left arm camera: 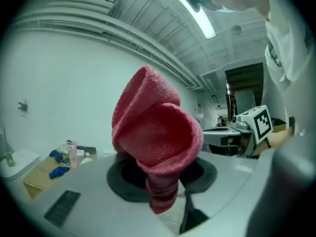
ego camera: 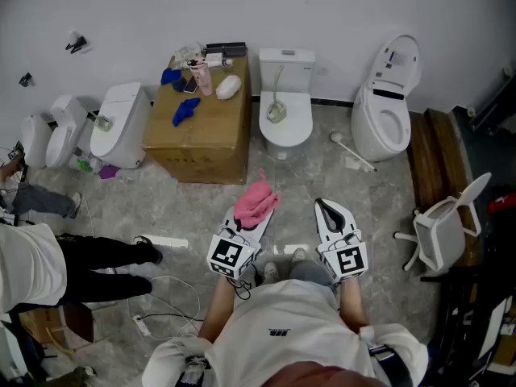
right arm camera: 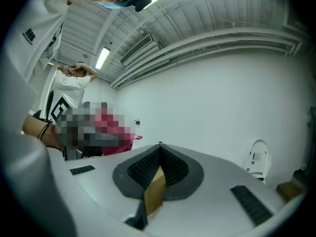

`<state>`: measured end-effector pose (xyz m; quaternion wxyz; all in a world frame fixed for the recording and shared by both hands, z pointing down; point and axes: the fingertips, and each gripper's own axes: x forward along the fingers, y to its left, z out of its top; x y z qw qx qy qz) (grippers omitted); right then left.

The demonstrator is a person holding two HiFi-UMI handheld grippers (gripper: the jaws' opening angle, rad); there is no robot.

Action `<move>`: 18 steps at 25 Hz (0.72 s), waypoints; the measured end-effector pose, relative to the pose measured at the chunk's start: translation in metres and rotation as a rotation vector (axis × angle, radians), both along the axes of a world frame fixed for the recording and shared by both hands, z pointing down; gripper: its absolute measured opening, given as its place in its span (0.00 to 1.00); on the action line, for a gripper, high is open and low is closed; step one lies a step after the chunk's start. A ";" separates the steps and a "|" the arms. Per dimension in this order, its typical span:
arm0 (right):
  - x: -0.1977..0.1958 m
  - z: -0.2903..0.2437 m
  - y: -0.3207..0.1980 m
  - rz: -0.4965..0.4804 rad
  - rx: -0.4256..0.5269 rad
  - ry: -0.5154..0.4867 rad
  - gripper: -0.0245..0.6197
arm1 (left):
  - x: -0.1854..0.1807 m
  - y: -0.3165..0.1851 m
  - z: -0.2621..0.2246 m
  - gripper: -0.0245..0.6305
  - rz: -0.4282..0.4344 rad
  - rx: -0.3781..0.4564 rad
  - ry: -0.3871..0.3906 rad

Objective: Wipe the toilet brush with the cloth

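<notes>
Two tongs, left tongs (ego camera: 256, 220) clamping one pink cloth (ego camera: 256, 200), right tongs (ego camera: 326, 208) closed, empty; one toilet brush (ego camera: 352, 152) on floor (ego camera: 193, 204)

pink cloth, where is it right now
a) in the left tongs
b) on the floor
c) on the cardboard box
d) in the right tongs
a: the left gripper view shows the cloth pinched in the left tongs, while the right tongs are shut on nothing.
</notes>
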<state>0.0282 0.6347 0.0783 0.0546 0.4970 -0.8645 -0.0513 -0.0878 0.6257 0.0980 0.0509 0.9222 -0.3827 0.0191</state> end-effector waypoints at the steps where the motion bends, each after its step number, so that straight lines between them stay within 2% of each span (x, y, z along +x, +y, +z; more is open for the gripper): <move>1: -0.002 0.001 0.001 -0.001 0.002 -0.003 0.03 | -0.002 -0.001 0.000 0.26 -0.002 0.000 0.001; 10: -0.014 0.002 -0.012 -0.025 0.025 0.004 0.03 | -0.008 -0.015 0.005 0.26 -0.011 -0.001 0.005; 18: -0.009 0.003 -0.058 -0.053 0.019 -0.010 0.03 | 0.003 -0.058 0.008 0.26 -0.023 -0.001 -0.006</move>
